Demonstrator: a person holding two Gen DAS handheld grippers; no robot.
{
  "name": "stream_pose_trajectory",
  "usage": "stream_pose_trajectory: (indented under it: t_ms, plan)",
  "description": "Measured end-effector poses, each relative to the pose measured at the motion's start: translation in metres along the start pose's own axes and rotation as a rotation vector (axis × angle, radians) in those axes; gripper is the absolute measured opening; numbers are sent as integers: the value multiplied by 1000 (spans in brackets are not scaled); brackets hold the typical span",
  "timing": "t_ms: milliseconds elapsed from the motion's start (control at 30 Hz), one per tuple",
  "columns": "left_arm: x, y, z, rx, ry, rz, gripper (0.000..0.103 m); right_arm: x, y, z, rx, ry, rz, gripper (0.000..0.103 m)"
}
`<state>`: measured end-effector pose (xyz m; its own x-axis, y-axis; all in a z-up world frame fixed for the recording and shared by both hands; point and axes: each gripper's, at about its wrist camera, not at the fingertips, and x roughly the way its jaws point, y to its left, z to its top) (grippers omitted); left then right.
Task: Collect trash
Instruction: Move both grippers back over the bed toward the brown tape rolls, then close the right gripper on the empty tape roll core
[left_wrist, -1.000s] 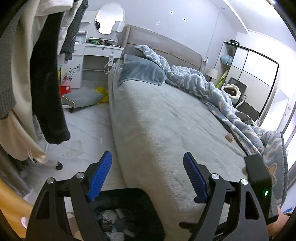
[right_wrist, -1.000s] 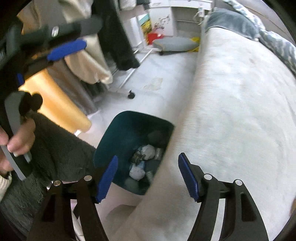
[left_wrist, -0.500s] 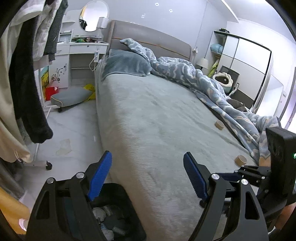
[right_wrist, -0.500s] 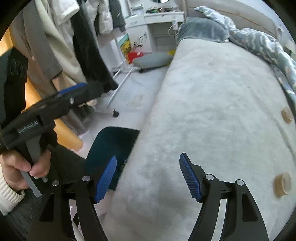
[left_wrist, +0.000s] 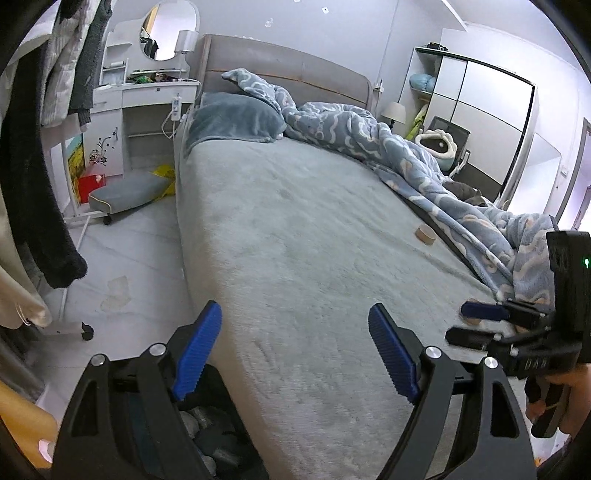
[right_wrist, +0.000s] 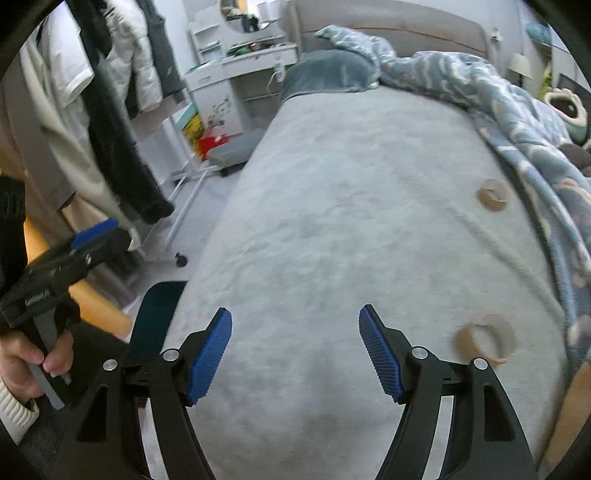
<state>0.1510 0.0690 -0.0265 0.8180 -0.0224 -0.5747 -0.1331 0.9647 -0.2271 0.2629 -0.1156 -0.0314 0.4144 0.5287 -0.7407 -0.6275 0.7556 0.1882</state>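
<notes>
Two brown cardboard tape rolls lie on the grey bed: a near roll (right_wrist: 484, 341) to the lower right and a far roll (right_wrist: 492, 194) (left_wrist: 425, 235) by the blue blanket. My right gripper (right_wrist: 295, 314) hovers over the bed left of the near roll, its jaws opening with nothing between them. My left gripper (left_wrist: 295, 314) hangs over the bed's edge, its jaws also opening and empty. A dark teal trash bin (left_wrist: 236, 424) (right_wrist: 159, 310) with crumpled trash inside stands on the floor against the bed, below the left gripper.
A rumpled blue blanket (left_wrist: 406, 147) covers the bed's right side. Clothes hang on a wheeled rack (right_wrist: 110, 129) at the left. A grey cushion (left_wrist: 125, 190) lies on the floor by a white dressing table (left_wrist: 147, 96). A wardrobe (left_wrist: 480, 122) stands far right.
Both grippers swung from above the bin to over the bed. The bin slid to the lower left of both views and the tape rolls came into sight. Both jaws stand slightly wider.
</notes>
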Motion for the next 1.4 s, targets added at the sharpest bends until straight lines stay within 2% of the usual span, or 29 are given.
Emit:
stream_pose_trajectory:
  t_ms: [100,300,500,633,733,833,967,1167,1400]
  plan:
    - [2,-4,1,22,2,15,87,-2,-15,1,49,-17,2,75]
    - [3,-13,8,73,-7,17,92,-5,-44,6,58,-49,-71,79]
    - [11,-16,13,60,8,-8,94,-11,-93,7,150,-113,-139,81]
    - [17,-17,17,70,11,-6,95,-6,-117,-1,236,-109,-122,82]
    - [21,-22,21,78,2,-15,95,-2,-123,-5,232,-93,-140,82]
    - [28,-27,28,79,0,-38,97,4,-122,-8,185,-63,-195,82]
    - [37,-42,38,114,-5,-52,97,13,-127,-17,191,-25,-175,82]
    - [61,-69,55,175,5,-108,98,18,-144,-26,228,2,-159,67]
    - [99,-97,63,229,37,-163,98,17,-144,-26,208,7,-152,59]
